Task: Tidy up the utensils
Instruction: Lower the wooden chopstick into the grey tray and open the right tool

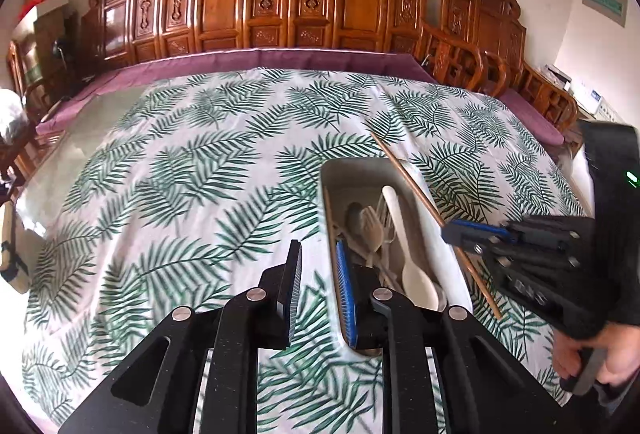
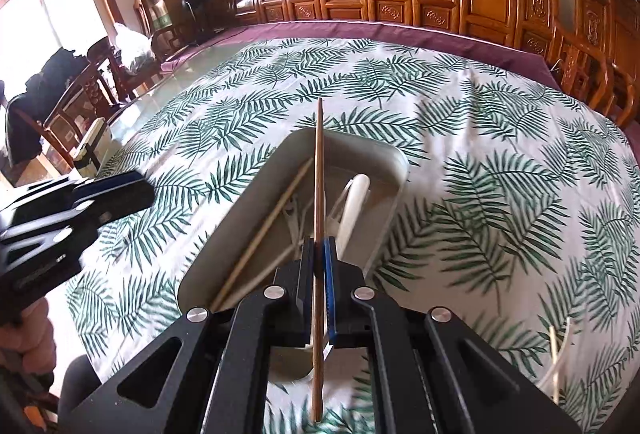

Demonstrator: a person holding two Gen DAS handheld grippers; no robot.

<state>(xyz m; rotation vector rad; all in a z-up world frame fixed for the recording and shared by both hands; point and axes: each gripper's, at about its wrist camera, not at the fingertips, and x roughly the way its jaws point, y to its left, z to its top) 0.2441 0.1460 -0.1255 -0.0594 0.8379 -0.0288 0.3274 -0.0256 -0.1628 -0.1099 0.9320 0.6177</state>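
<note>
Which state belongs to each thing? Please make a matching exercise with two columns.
1. brown chopstick
2. white spoon
3. left claw
4. tray

a. lies in the tray
b. open, nothing between its fingers
c. clamped in the right claw
d. sits on the leaf-print tablecloth

Pairs: 1-c, 2-a, 3-b, 4-d
</note>
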